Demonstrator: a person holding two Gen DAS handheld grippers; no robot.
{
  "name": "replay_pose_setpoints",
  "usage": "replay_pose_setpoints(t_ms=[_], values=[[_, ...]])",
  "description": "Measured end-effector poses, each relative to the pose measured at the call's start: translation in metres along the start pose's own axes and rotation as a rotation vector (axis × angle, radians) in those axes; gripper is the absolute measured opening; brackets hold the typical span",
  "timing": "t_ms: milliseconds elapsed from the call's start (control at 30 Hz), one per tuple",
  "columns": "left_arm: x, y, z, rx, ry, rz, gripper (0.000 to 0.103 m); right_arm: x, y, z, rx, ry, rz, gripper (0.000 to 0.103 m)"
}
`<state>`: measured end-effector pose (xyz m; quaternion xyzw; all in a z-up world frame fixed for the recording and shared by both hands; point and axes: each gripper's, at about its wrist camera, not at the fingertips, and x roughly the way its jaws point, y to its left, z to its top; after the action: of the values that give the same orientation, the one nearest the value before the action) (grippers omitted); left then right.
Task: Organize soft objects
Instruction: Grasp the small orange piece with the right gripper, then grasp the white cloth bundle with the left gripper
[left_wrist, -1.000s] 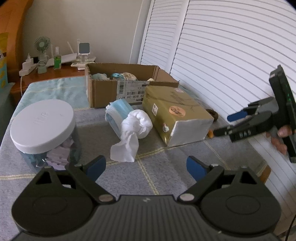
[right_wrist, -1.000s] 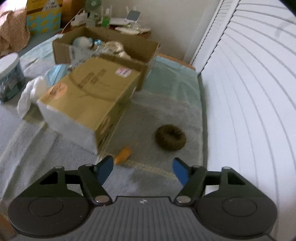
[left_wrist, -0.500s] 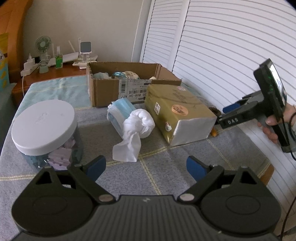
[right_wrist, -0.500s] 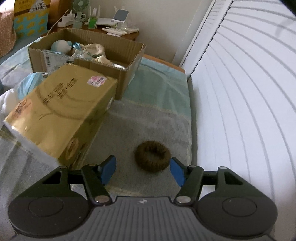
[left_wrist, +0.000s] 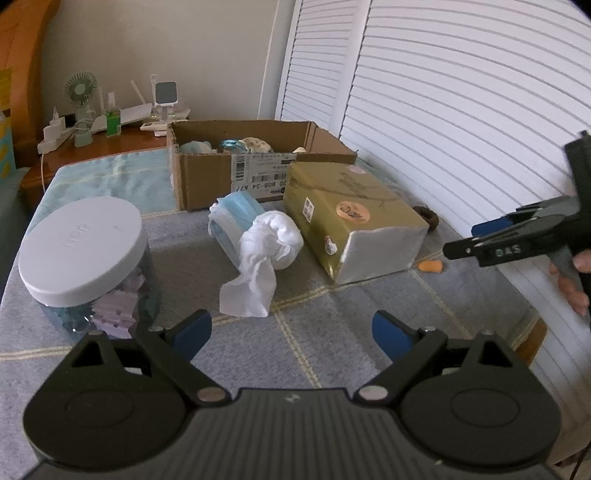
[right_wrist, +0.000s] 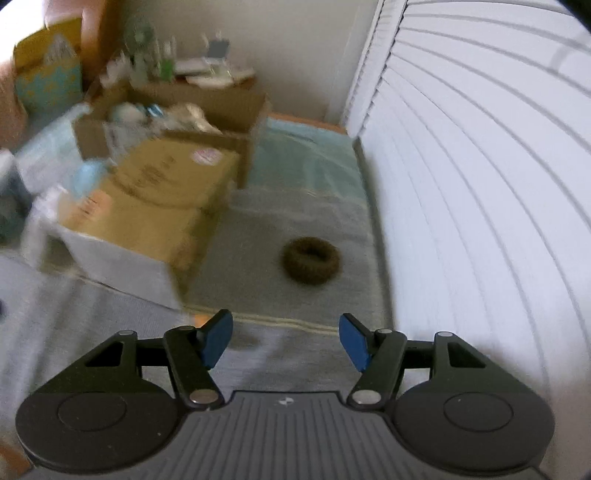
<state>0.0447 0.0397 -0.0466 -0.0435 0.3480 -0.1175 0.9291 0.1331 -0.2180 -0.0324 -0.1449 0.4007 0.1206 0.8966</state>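
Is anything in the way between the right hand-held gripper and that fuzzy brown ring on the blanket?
Nothing visible is. The right hand-held gripper is open and empty, and only bare grey blanket lies between it and the brown ring. The gold tissue pack sits off to the side, apart from the ring.

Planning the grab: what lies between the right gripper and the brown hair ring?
Only bare grey cloth between right gripper and hair ring, per the right wrist view.

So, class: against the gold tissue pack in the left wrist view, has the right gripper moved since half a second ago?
Yes. The right gripper was level with the gold tissue pack's top; now it is lower, nearer the orange piece.
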Motion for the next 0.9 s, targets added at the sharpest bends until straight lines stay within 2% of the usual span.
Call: replay_pose_setpoints(t_ms=[133, 333, 767, 833, 900], values=[[0.003, 0.000, 0.001, 0.009, 0.011, 0.006, 0.094, 0.000, 0.018, -0.010, 0.003, -0.008, 0.073, 0.054], [0.006, -0.001, 0.000, 0.026, 0.033, 0.013, 0.094, 0.011, 0.027, -0.016, 0.067, -0.009, 0.088, 0.034], [0.020, -0.006, 0.006, 0.064, 0.049, 0.050, 0.091, 0.024, 0.021, -0.015, 0.100, -0.049, 0.063, 0.027], [0.022, -0.006, 0.008, 0.077, 0.041, 0.058, 0.086, 0.023, 0.020, -0.015, 0.107, -0.051, 0.065, 0.027], [0.025, -0.007, 0.010, 0.086, 0.035, 0.077, 0.072, 0.020, 0.019, -0.017, 0.110, -0.057, 0.069, 0.027]])
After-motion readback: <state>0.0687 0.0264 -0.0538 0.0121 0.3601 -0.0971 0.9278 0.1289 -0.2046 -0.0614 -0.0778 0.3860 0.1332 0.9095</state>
